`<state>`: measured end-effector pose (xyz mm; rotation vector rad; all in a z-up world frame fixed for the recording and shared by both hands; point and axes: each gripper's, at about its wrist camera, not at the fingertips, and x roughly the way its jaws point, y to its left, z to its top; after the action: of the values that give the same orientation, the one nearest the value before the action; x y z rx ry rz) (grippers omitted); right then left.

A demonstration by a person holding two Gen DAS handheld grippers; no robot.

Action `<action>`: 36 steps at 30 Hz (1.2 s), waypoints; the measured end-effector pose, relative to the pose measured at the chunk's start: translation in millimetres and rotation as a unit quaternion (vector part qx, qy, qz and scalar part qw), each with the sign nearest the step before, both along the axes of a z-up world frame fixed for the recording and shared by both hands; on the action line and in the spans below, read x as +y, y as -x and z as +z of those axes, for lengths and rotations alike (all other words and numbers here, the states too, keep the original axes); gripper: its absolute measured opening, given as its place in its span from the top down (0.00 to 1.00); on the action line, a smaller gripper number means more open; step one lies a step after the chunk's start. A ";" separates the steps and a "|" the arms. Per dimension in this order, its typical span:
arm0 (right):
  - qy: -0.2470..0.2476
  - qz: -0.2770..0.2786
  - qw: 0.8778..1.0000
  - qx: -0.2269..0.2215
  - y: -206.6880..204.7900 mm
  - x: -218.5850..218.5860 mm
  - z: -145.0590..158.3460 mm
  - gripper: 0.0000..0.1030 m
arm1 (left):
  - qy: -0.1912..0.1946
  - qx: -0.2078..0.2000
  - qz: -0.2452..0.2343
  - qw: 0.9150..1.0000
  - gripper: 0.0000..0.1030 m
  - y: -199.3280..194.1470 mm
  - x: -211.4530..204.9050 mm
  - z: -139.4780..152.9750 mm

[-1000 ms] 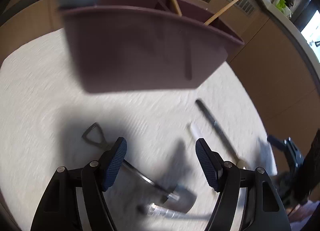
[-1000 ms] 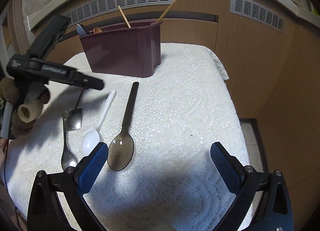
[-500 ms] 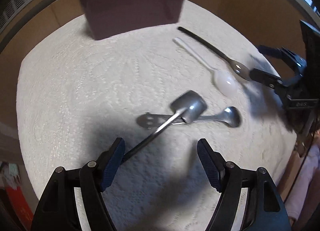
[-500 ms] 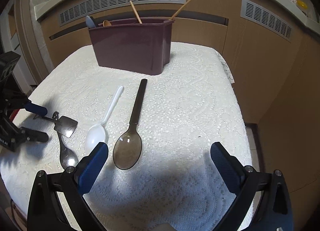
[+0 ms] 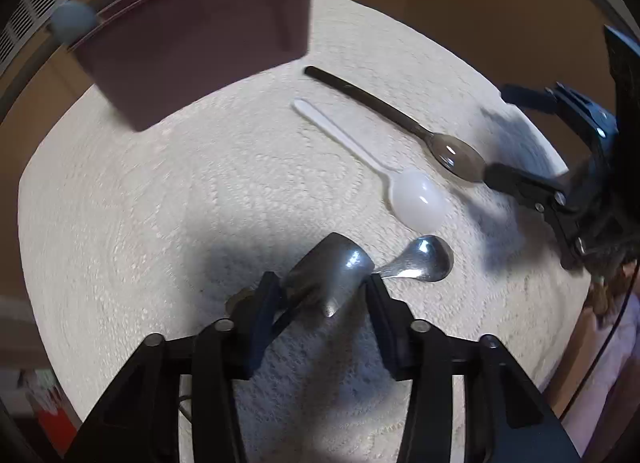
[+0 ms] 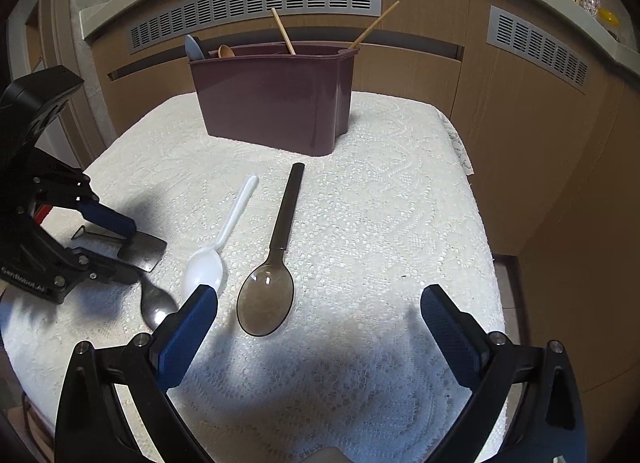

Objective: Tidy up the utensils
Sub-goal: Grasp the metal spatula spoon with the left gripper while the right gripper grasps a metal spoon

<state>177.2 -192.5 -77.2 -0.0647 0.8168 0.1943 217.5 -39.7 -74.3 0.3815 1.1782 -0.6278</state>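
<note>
The left gripper (image 5: 322,289) is closing around a small metal scoop (image 5: 334,269) low in the centre of the left wrist view. The scoop's blade is sitting between the two blue pads, which are right against its sides, though whether they are pressing on it yet cannot be told. A metal spoon (image 5: 424,259) is lying just behind the scoop, its bowl pointing right and its handle running under the scoop. Further up and right, a white plastic spoon (image 5: 416,199) and a dark see-through spoon (image 5: 456,155) are lying side by side on the white lace tablecloth (image 5: 160,203). The maroon utensil holder (image 5: 192,39) is standing at the top left of that view, with wooden sticks and a grey-blue handle poking out of it.

In the right wrist view, the right gripper (image 6: 320,319) is hovering over the near edge of the cloth with its jaws spread wide and nothing between them, the dark spoon just above its left finger.
</note>
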 end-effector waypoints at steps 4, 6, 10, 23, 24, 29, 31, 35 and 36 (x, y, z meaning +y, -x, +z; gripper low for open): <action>-0.004 0.008 1.000 0.002 0.7 3.3 2.6 0.04 | 0.030 -0.016 0.065 0.997 0.77 3.7 25.7 5.0; -0.006 0.022 1.000 0.001 1.9 8.1 6.7 0.06 | 0.054 -0.034 0.105 0.992 0.82 8.6 40.2 6.6; -0.007 0.070 0.997 0.007 2.2 28.7 17.3 0.20 | 0.064 -0.057 0.184 0.979 0.82 19.7 73.1 2.9; 0.076 0.197 0.975 0.075 8.7 111.7 -16.1 0.53 | 0.092 -0.055 0.188 0.976 0.65 50.0 93.5 -0.9; 0.088 0.189 0.976 0.064 9.0 109.4 -16.0 0.53 | 0.096 -0.040 0.188 0.977 0.65 48.9 91.6 -5.1; 0.175 0.109 0.979 0.000 -0.9 98.1 -16.0 0.52 | 0.116 -0.012 0.150 0.982 0.55 66.8 64.7 -3.5; 0.154 0.089 0.984 0.018 -10.5 89.6 -15.8 0.52 | 0.131 0.007 0.130 0.983 0.55 74.3 52.7 -2.4; 0.095 0.086 0.991 0.022 -7.8 72.3 -2.0 0.49 | 0.113 -0.024 0.106 0.988 0.55 72.1 32.9 10.8; 0.082 0.088 0.993 0.021 -3.9 68.7 2.0 0.45 | 0.103 -0.035 0.103 0.989 0.55 66.3 29.2 14.2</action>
<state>181.0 -123.8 -75.2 -0.2885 0.8674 0.2957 151.2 -10.5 -60.1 0.1038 1.0590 -0.5442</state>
